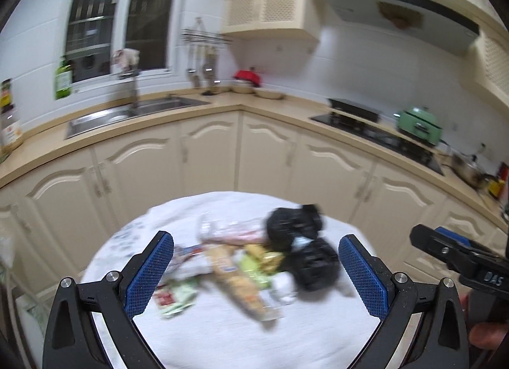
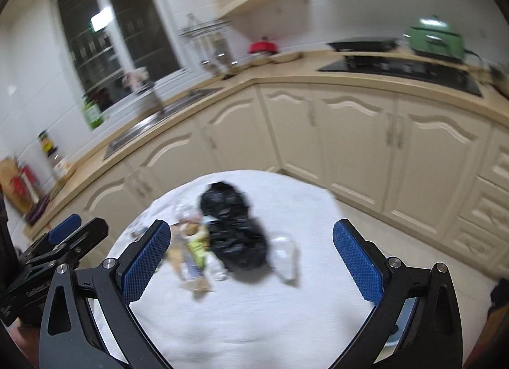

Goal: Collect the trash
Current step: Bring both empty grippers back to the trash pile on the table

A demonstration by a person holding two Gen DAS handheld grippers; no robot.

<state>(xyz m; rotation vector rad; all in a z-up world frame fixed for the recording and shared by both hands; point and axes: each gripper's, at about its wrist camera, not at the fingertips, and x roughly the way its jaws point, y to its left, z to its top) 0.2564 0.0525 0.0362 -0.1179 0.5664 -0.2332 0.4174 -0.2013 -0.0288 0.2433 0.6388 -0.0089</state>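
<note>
A round table (image 1: pixel 318 330) covered in a white cloth lies below and ahead of both grippers, with cream kitchen cabinets (image 1: pixel 210 152) and a tan countertop (image 1: pixel 222 104) beyond it. The left gripper (image 1: pixel 256 268) is spread wide, its blue-padded fingers (image 1: pixel 149 273) far apart and holding nothing; the trash sits on the cloth ahead of it, seen through the gap between the fingers without touching either pad. The right gripper (image 2: pixel 251 260) is likewise wide open and empty, hovering over the same heap, and it shows at the right edge of the left wrist view, beside the left one. Largest in the heap is a crumpled black plastic bag (image 2: pixel 233 232), which lies toward the left gripper's right finger and nearer the right gripper's left finger. Next to it, on the side of each gripper's left finger, lies a long tan snack wrapper (image 1: pixel 237 280) with a yellow-green wrapper (image 1: pixel 257 260) against it. A small clear plastic piece (image 2: pixel 284 256) rests just right of the bag in the right wrist view. Both views are blurred, so finer details of the wrappers cannot be made out.
</note>
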